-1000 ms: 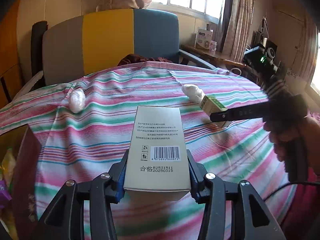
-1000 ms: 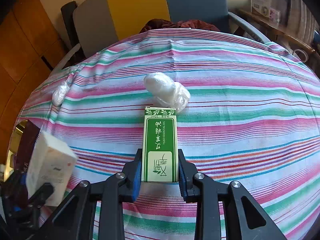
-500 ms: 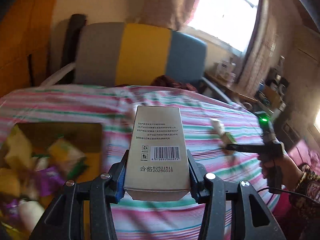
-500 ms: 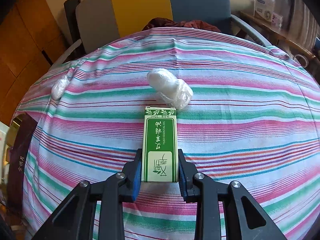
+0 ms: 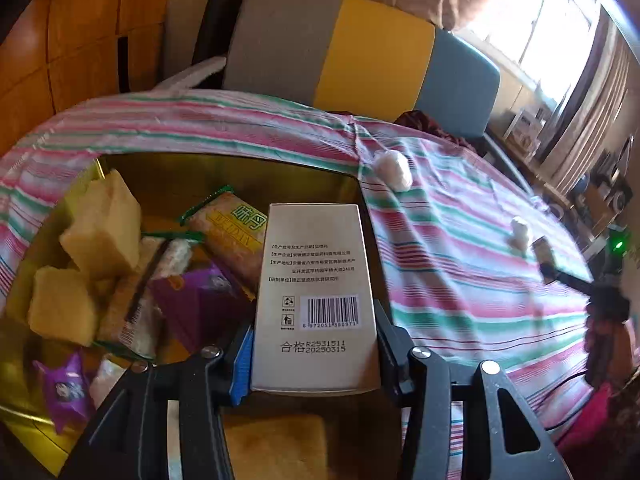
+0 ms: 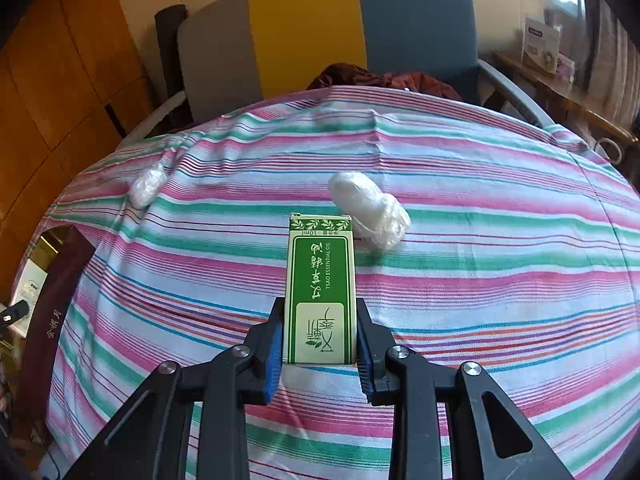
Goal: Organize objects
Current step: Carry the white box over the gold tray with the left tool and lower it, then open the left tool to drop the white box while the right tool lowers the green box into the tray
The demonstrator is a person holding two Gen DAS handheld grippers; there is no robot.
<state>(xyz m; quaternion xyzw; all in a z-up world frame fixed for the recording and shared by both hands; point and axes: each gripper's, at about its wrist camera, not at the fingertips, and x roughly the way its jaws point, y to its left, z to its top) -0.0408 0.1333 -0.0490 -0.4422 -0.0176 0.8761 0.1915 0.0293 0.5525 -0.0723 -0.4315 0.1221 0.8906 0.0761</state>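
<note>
My left gripper (image 5: 314,354) is shut on a white box with a barcode (image 5: 314,296) and holds it over a gold tin (image 5: 248,172) that holds several snack packets (image 5: 228,236) and yellow cakes (image 5: 100,224). My right gripper (image 6: 320,354) is shut on a green essential-oil box (image 6: 320,288) above the striped tablecloth (image 6: 480,272). It also shows at the right of the left wrist view (image 5: 546,258). A white wrapped bundle (image 6: 368,208) lies just beyond the green box, and a smaller one (image 6: 148,190) lies far left.
The tin sits at the table's left edge; part of it (image 6: 44,252) shows in the right wrist view. A grey, yellow and blue chair (image 6: 320,28) stands behind the table. Wooden panelling (image 6: 60,80) is at the left. A side shelf (image 6: 560,92) stands at the right.
My left gripper has swung left with the white box, from over the tablecloth to over the open tin. My right gripper holds the green box almost still.
</note>
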